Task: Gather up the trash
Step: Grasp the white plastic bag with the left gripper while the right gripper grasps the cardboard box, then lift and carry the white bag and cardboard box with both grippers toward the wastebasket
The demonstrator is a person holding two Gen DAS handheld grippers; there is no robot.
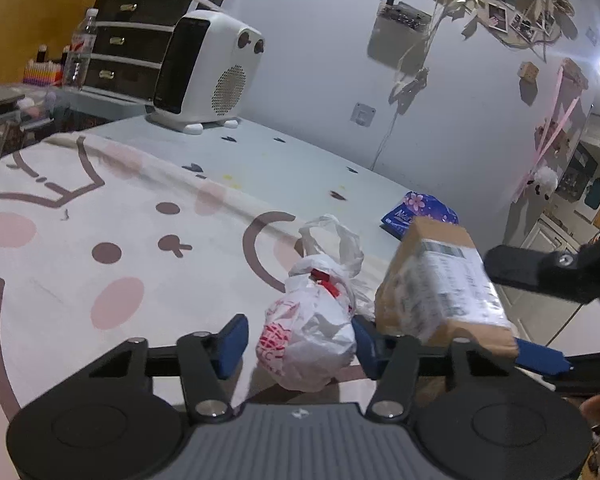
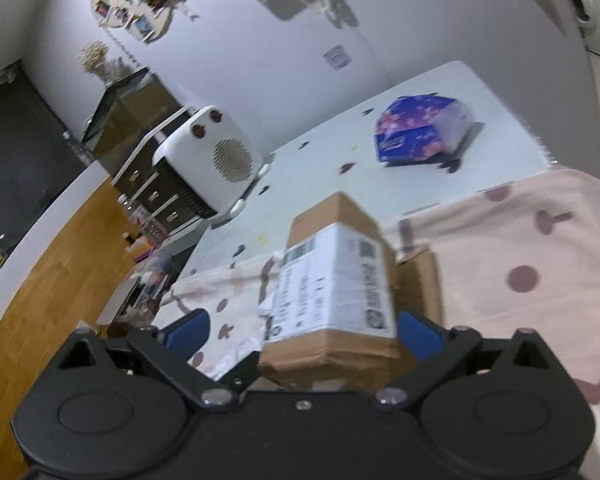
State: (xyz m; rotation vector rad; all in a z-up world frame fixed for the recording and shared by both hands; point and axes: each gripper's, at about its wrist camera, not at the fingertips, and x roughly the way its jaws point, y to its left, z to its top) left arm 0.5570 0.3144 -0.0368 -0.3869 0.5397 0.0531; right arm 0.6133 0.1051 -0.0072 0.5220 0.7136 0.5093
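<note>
Left gripper [image 1: 298,342] jaws open, straddling knotted plastic bag [image 1: 312,332] on patterned cloth [image 1: 100,240], mid-tabletop; soft, light, pinch its bulk. Right gripper [image 2: 300,328] jaws open around stiff cardboard box [image 2: 336,292]

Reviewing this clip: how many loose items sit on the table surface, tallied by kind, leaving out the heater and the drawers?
Crumpled white plastic bag with red print: 1
Brown cardboard parcel box with white shipping label: 1
Blue tissue pack with pink flowers: 1
Total: 3
</note>
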